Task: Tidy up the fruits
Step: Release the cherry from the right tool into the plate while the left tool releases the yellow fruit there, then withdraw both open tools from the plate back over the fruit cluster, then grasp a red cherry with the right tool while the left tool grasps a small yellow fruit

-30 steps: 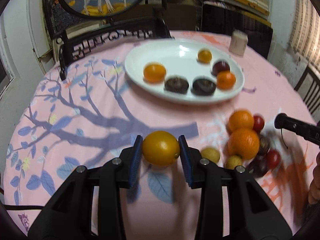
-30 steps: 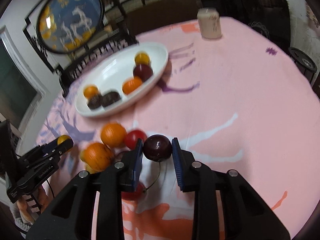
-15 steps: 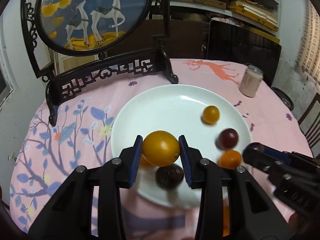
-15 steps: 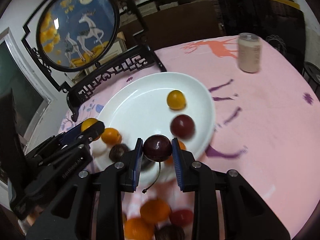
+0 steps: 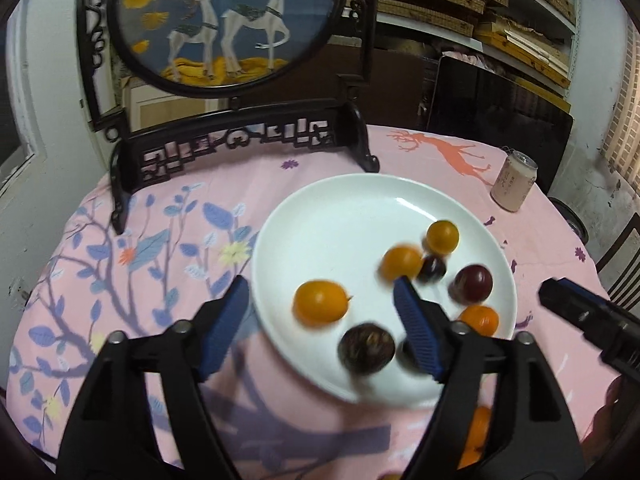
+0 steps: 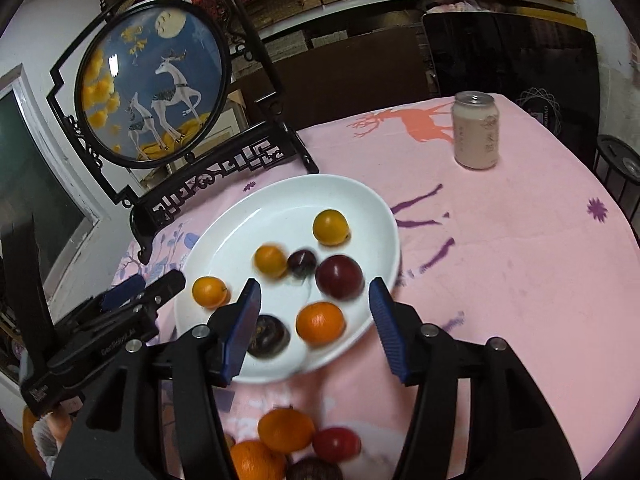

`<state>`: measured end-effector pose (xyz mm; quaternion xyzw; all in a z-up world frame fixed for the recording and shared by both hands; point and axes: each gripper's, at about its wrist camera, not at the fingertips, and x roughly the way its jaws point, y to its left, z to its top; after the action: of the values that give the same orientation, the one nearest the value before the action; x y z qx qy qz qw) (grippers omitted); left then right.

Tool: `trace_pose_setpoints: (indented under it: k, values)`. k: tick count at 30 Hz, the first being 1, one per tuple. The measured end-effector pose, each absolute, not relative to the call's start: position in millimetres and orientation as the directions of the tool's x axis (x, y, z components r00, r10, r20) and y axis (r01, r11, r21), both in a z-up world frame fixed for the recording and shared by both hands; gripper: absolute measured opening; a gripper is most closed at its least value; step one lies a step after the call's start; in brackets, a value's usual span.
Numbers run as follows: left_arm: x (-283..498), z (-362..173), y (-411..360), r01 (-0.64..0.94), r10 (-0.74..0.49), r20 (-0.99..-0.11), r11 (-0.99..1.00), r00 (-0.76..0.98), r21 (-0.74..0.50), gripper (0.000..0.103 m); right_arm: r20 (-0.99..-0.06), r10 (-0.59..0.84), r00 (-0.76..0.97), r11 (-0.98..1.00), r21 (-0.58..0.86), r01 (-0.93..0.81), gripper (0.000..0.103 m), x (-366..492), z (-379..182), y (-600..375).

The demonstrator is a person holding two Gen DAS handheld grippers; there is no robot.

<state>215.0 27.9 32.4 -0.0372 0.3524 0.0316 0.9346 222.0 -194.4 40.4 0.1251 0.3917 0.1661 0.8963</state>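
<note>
Both our grippers are spread wide and empty over the plate (image 5: 320, 216): left gripper (image 5: 322, 312) above its near-left rim, right gripper (image 6: 314, 308) above the near-right. On the plate we see seven fruits, including a blurred yellow fruit (image 5: 401, 263) touching a small dark cherry (image 6: 302, 263), and a plum (image 6: 339, 277). Loose fruits (image 6: 286, 430) sit on the cloth (image 6: 500, 260) just below the plate; a can (image 6: 477, 135) stands well apart.

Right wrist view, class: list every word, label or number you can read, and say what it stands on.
Left gripper body: pale embossed lettering, too blurred to read.
Can: faint vertical print, too small to read; the same in the left wrist view.
Carved screen stand: fretwork pattern, no letters.
Nothing else carries text.
</note>
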Motion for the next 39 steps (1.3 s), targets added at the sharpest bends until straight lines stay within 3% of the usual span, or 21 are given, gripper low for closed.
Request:
trace_pose_setpoints:
  k: [7,12,32,39]
  values:
    - [168,18,30,-0.078,0.033,-0.678,0.996,0.734,-0.036,0.094,-0.686,0.367,0.629,0.926,0.330,-0.181,0.059,180,24,-214]
    - [136,3,18,-0.034,0.057,-0.698,0.998,0.714,0.047,0.095,-0.699,0.338,0.630,0.936,0.320,-0.147,0.070,158,14,-226]
    - [113,-32,-17,0.129,0.038,-0.758,0.979,0.651,0.159,0.097,-0.699,0.347,0.625,0.925,0.366,-0.105,0.070,157,15,-241]
    - [117,-30,-7,0.069,0.093,-0.736,0.980,0.670,0.187,0.101,-0.699,0.348,0.625,0.924,0.367,-0.104,0.070,157,15,-242]
